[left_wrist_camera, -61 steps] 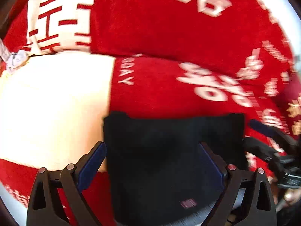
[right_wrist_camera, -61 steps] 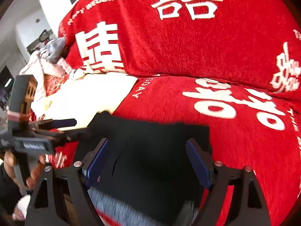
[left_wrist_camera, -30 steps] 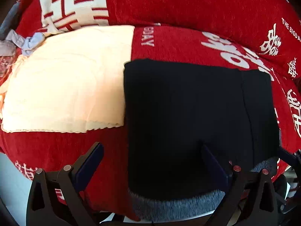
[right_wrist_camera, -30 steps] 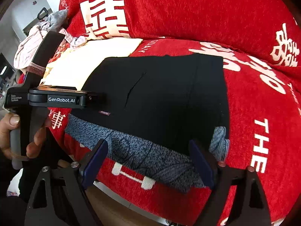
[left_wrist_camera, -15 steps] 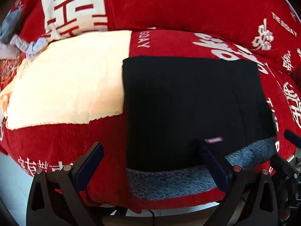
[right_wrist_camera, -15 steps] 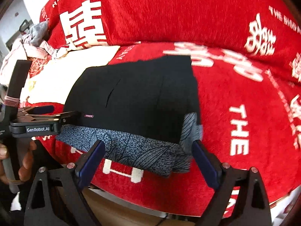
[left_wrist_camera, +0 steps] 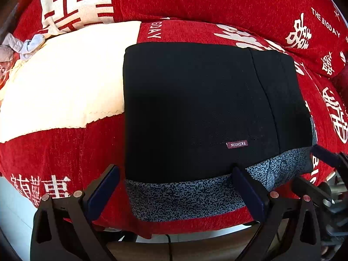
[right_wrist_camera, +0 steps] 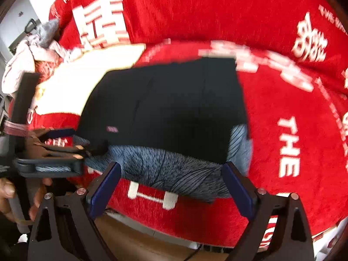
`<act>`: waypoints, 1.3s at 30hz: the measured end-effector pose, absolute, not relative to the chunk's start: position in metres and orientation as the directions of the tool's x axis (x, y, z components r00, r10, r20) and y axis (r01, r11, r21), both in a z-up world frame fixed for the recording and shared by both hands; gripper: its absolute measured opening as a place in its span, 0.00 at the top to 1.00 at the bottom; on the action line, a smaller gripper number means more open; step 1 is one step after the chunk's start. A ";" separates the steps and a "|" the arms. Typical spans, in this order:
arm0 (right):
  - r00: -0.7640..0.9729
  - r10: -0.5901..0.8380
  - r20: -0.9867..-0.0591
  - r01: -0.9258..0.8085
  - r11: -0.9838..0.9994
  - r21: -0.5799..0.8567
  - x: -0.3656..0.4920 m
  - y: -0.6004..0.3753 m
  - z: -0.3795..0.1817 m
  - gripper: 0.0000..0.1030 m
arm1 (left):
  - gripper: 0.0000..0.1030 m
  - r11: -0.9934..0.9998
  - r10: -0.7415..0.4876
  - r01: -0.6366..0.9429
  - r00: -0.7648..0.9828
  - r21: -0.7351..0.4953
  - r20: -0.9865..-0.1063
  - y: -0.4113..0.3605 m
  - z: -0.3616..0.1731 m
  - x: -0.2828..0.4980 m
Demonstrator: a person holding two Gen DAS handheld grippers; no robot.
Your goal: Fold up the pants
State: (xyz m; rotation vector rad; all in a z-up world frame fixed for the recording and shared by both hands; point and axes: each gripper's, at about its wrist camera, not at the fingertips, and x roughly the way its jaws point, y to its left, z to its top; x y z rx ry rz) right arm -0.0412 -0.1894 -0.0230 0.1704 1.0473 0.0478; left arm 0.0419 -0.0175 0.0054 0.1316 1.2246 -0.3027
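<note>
Right wrist view was motion-blurred: lettering on the red sofa cover (right_wrist_camera: 282, 113) smeared, edges of the pants (right_wrist_camera: 169, 108) soft, small tag on them unreadable there. In the left wrist view the tag (left_wrist_camera: 237, 144) read "FASHION" upside down. The lower frame edges cut off both gripper bodies. The left part of the right wrist view was crowded; the person's hand (right_wrist_camera: 6, 193) was only partly visible behind the left gripper's handle. Right gripper (left_wrist_camera: 322, 154) showed in the left wrist view only as a dark finger at the right edge, rest cut off. A clothes pile (right_wrist_camera: 32, 50) at far left was blurred, items not separable. Under the sofa front edge only a dark cable and pale floor, hard to make out.

Pants (left_wrist_camera: 206, 108) lay folded into a black rectangular block on the sofa seat, near the front edge, flat. Along the near edge and the right corner a grey speckled lining layer (left_wrist_camera: 187, 195) stuck out from under the black layer, overhanging the seat front a little. A vertical seam line ran down the right part of the black panel. A cream cloth (left_wrist_camera: 65, 76) lay just beside the pants on their left, touching or nearly so at the pants' left edge.

Left gripper (left_wrist_camera: 174, 187) had jaws spread wide, nothing pinched; the grey pants edge showed between the fingers, contact not clear. Right gripper (right_wrist_camera: 171, 184) had jaws spread wide too, just been opening, the grey edge visible between the fingers but not pinched.
</note>
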 end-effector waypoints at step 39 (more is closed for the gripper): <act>0.496 -0.128 -0.859 0.162 0.985 -0.053 -0.036 -0.187 0.004 0.02 | 0.00 0.968 -0.112 0.249 0.402 -0.010 -0.909 -0.011 0.038 0.031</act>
